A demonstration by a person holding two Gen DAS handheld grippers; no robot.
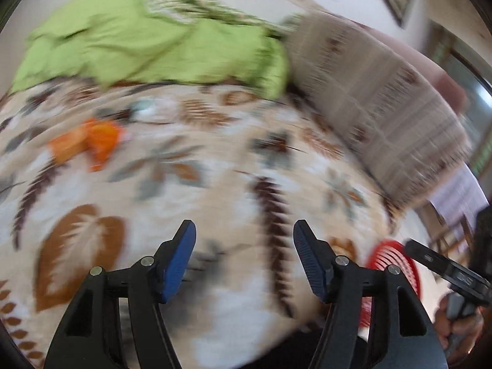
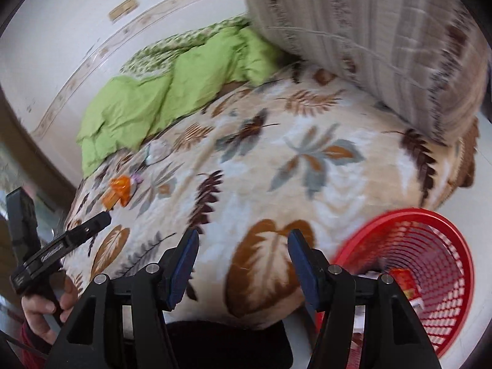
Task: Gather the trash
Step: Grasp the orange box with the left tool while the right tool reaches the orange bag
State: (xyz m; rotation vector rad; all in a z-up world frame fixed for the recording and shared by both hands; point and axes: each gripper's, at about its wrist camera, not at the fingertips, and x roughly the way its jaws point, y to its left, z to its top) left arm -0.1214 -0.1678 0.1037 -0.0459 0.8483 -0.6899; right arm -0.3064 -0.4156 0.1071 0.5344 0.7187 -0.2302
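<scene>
2 grippers above a leaf-patterned blanket (image 2: pixel 276 166), both empty. Left gripper (image 1: pixel 244 258): jaws spread wide, nothing between them. Right gripper (image 2: pixel 243 264): likewise wide open and empty. Orange wrapper (image 2: pixel 118 190) lying on the blanket at the far left, near a green quilt (image 2: pixel 144 113), well apart from both grippers. Red mesh basket (image 2: pixel 430 276) just beside the bed at right, holding some packets already. Probably best: approach the wrapper low, straddle its crumpled middle, close gently, avoid pinching blanket pile.
</scene>
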